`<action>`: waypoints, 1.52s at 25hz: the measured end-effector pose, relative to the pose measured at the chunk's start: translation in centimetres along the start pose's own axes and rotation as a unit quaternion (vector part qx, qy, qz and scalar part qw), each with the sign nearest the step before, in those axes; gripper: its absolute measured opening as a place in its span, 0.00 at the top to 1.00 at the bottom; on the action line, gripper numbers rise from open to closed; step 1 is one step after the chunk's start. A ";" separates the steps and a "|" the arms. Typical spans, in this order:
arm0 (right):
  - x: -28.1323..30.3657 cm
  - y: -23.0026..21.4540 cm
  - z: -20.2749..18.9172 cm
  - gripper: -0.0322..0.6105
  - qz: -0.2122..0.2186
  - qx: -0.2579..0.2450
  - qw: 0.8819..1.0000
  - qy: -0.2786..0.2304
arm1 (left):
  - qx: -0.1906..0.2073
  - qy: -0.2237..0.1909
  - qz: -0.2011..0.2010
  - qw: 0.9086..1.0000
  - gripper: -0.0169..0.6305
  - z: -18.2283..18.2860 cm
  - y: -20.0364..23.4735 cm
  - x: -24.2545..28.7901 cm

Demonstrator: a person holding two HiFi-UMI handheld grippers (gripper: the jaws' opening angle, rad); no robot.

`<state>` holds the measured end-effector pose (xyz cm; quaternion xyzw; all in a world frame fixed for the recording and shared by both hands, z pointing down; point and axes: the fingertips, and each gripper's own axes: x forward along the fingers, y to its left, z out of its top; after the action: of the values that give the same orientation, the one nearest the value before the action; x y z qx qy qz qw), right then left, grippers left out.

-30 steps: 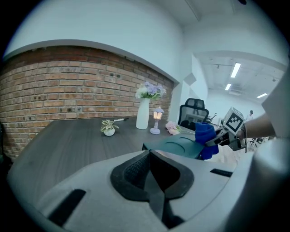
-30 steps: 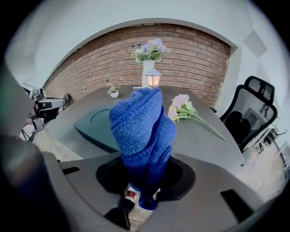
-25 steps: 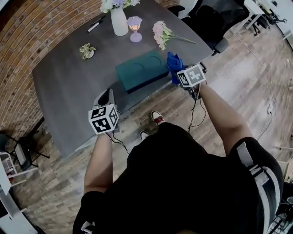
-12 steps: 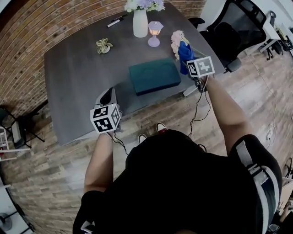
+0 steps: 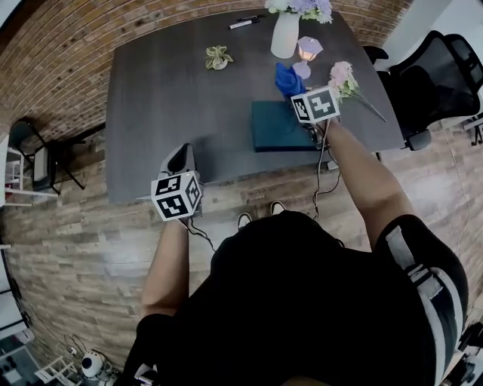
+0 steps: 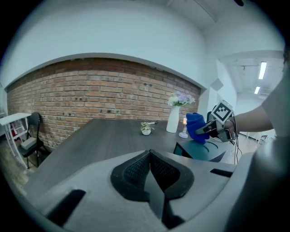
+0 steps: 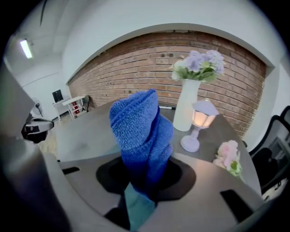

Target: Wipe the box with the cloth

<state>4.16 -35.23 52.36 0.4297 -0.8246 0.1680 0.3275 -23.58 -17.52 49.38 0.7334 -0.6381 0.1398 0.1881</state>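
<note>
A teal box (image 5: 273,128) lies on the dark grey table (image 5: 173,90), near its front edge. My right gripper (image 5: 294,92) is shut on a bunched blue cloth (image 5: 285,78), held above the box's far right part. In the right gripper view the cloth (image 7: 142,133) stands up out of the jaws, with teal box (image 7: 136,209) showing below them. My left gripper (image 5: 181,156) is shut and holds nothing; it hovers at the table's front edge, left of the box. The left gripper view shows the cloth (image 6: 195,127) over the box (image 6: 201,152).
A white vase of flowers (image 5: 287,30), a small lit lamp (image 5: 308,54) and a pink flower (image 5: 343,75) stand behind and right of the box. A small plant (image 5: 218,56) and a marker (image 5: 243,22) lie farther back. A black office chair (image 5: 445,75) is at the right.
My right gripper has carried the blue cloth from the box's right side to above its far right part. The left gripper has stayed at the table's front edge.
</note>
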 end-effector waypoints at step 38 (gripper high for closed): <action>-11.8 -12.0 -9.7 0.76 -0.169 0.119 0.978 -0.012 | 0.070 0.024 -0.185 0.980 0.96 0.8 -13.3 7.4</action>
<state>22.76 -29.67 51.27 0.6006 -0.7179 0.2026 0.2879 -9.40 -22.84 50.68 0.8467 -0.4752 0.1645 0.1739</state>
